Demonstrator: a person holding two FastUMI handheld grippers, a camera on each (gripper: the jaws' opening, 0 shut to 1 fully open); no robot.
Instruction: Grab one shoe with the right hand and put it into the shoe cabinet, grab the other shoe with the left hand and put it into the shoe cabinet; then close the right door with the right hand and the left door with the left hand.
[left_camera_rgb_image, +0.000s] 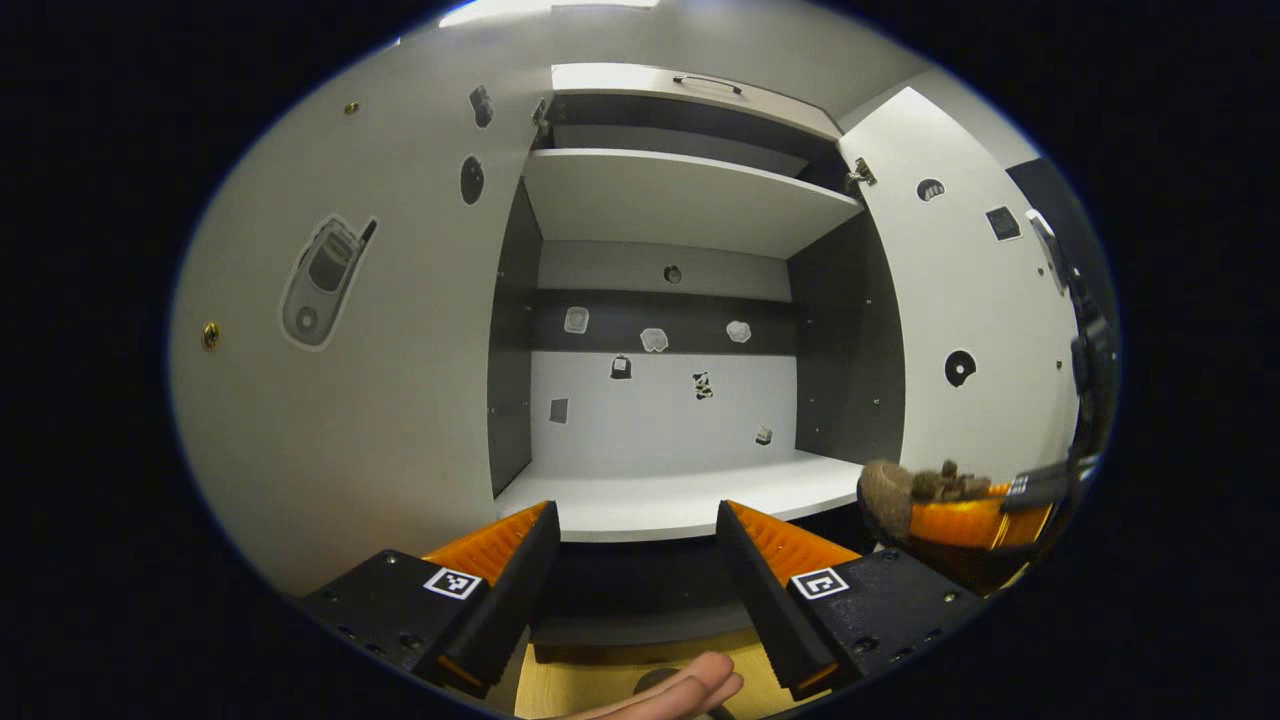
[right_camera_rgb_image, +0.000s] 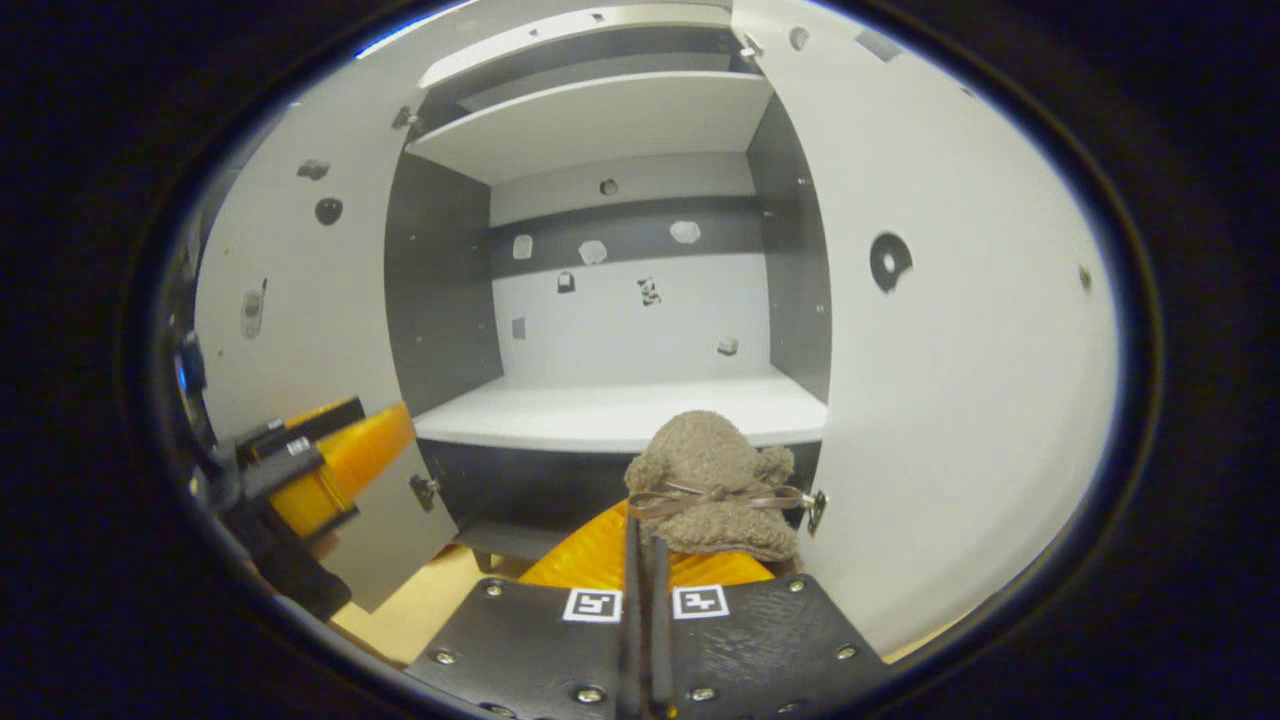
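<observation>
My right gripper (right_camera_rgb_image: 641, 560), fingers clenched together, carries a fuzzy brown slipper (right_camera_rgb_image: 712, 480) with a thin ribbon bow, held up just in front of the shoe cabinet's lower shelf (right_camera_rgb_image: 620, 408). My left gripper (left_camera_rgb_image: 632, 560) hangs released, jaws spread wide and holding nothing, facing the same shelf. Both cabinet doors stand open: the left door (left_camera_rgb_image: 340, 380) bearing a phone sticker (left_camera_rgb_image: 322, 282), the right door (right_camera_rgb_image: 960, 380) to the slipper's right.
</observation>
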